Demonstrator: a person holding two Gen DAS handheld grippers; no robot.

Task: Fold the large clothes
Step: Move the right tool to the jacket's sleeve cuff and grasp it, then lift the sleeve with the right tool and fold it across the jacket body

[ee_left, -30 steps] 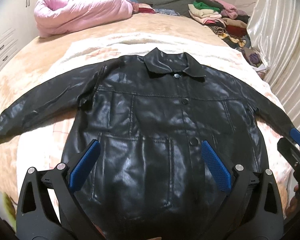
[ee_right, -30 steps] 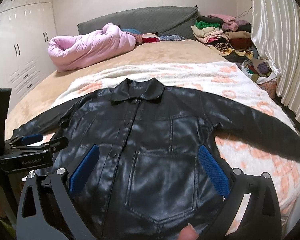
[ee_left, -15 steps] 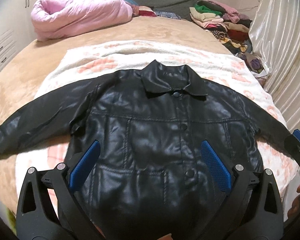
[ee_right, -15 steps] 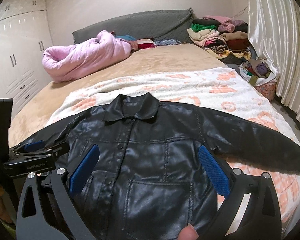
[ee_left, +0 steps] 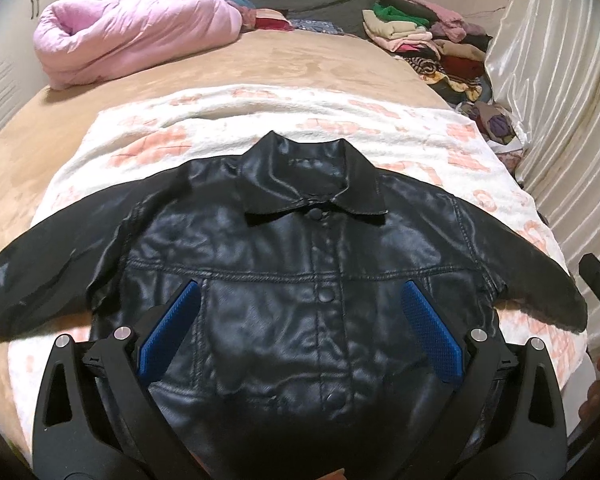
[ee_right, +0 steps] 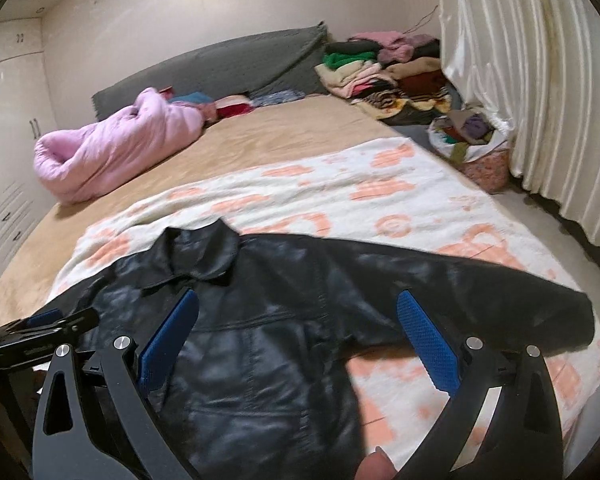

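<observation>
Bedroom light fell on a wide bed (ee_left: 308, 76) dressed in a tan sheet, over which a cream blanket (ee_left: 380, 136) with orange motifs had been spread as a working surface. On that blanket a black jacket (ee_left: 284, 280) was laid out flat, front upward, buttoned, its collar (ee_left: 316, 184) turned toward the headboard and both sleeves stretched out to the sides. No fold was seen in it; the task was judged to be at its very start, with the sleeves and body all left to be turned in.

The left gripper (ee_left: 298, 336) was held above the jacket's lower front with its blue pads wide apart and nothing between them. The right gripper (ee_right: 300, 344) was likewise spread and empty, positioned over the jacket's right side near the sleeve (ee_right: 480, 300).

The jacket's surface was glossy and creased, like leather or an imitation of it, with raised seams, stud buttons and a stiff pointed collar; it was judged likely to hold broad, springy folds and not sharp ones. The blanket appeared fleecy. A puffy pink quilt (ee_left: 136, 28) was bundled near the headboard, and a pile of folded clothes (ee_right: 380, 68) was stacked beside a pleated satin curtain (ee_right: 540, 92).
</observation>
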